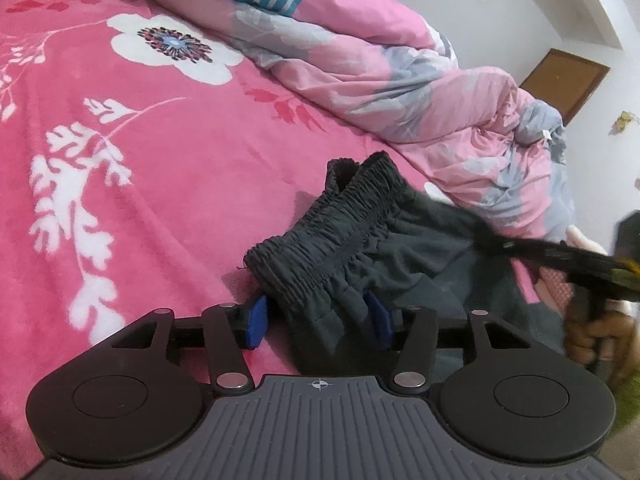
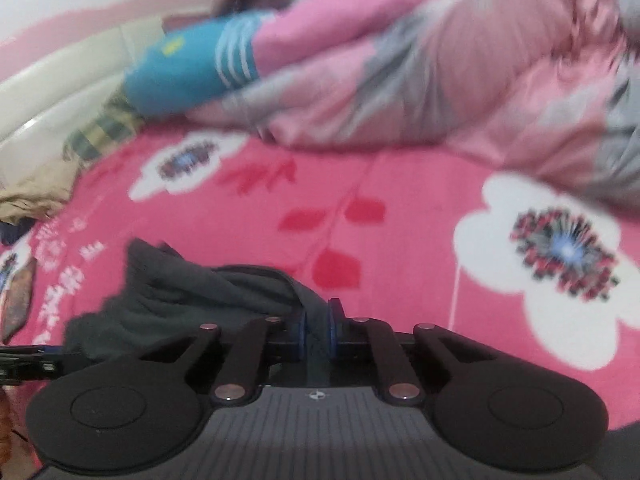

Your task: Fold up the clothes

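Dark shorts (image 1: 360,256) are seen at lower centre of the left wrist view on a pink floral blanket (image 1: 120,160), their elastic waistband bunched between the parted jaws of the left gripper (image 1: 318,320). In the blurred right wrist view, the right gripper (image 2: 318,326) is clamped on a fold of the shorts (image 2: 180,292) at lower centre. A pink quilt (image 1: 380,68) is heaped across the upper right.

You are working in a home bedroom: a bed under a pink floral blanket (image 1: 168,168), with a rumpled pink-and-grey quilt (image 1: 400,80) along its far edge.
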The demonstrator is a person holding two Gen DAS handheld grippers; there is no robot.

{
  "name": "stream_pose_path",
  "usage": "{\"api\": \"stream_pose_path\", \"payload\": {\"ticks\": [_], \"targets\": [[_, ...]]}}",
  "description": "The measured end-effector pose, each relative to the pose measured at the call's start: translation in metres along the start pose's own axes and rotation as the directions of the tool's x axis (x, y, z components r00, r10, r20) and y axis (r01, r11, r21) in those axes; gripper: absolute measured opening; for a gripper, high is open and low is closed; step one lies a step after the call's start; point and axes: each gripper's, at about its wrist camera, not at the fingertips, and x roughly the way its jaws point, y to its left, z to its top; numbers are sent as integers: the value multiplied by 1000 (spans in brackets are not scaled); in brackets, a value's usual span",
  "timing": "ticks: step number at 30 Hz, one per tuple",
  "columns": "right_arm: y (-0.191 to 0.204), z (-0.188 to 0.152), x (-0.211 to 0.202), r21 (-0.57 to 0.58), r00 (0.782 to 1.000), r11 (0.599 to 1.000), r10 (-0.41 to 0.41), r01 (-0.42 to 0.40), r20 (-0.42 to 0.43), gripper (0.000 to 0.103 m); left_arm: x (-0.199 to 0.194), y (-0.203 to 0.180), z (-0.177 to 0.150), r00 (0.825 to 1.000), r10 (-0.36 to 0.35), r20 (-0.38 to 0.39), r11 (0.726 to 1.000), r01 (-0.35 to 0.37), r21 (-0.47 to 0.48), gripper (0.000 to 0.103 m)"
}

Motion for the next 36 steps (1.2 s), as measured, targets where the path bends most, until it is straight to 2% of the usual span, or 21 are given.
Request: {"api": "stream_pose_path", "payload": {"ticks": [3, 6, 9, 14, 17, 19, 22, 24, 26, 28, 29, 31, 32, 33, 36], "targets": [[19, -3, -37, -59, 995, 998, 34, -28, 92, 10, 0, -1, -1, 1000, 1, 3, 1000, -1, 3, 54], [39, -15, -75, -126, 983, 988, 104, -85, 154, 10, -1, 0, -1, 1000, -2, 8, 1000, 3, -4, 54], [59, -34, -106, -184, 972, 973, 169, -138, 161, 9, -5, 1, -2, 1000, -1, 28, 1000, 1, -15, 54], [79, -79, -124, -193, 978, 964, 199, -183, 66, 9, -34, 8, -2, 992, 4, 127, 997, 6, -75, 57], [81, -103, -122, -142, 978, 968, 210, -206, 14, 9, -57, 12, -2, 985, -19, 172, 992, 40, -121, 60], [82, -116, -118, -103, 974, 968, 228, -228, -14, 9, -71, 12, -6, 982, -59, 179, 987, 85, -139, 63], [88, -133, -116, -94, 968, 963, 248, -251, -39, 9, -84, 6, -20, 975, -163, 151, 970, 186, -156, 74], [89, -141, -112, -84, 966, 963, 253, -257, -61, 9, -85, 2, -33, 971, -206, 118, 961, 224, -163, 87], [92, -146, -106, -114, 977, 974, 182, -195, -110, 11, -85, -3, -44, 967, -240, 86, 953, 252, -169, 93], [94, -150, -103, -148, 982, 977, 132, -151, -135, 13, -78, -10, -52, 968, -245, 58, 953, 251, -168, 93], [94, -149, -105, -156, 983, 977, 126, -147, -134, 15, -73, -14, -55, 968, -246, 45, 954, 250, -165, 93], [96, -147, -113, -160, 985, 977, 122, -140, -118, 34, -65, -21, -60, 968, -249, 27, 956, 251, -153, 93], [97, -146, -117, -162, 987, 977, 120, -137, -110, 39, -62, -25, -62, 970, -244, 17, 959, 244, -145, 93], [98, -144, -123, -177, 988, 975, 117, -133, -97, 43, -59, -28, -63, 972, -235, 7, 963, 234, -137, 93], [104, -138, -141, -228, 993, 967, 104, -114, -53, 44, -58, -32, -69, 975, -221, 4, 969, 220, -112, 92]]}}
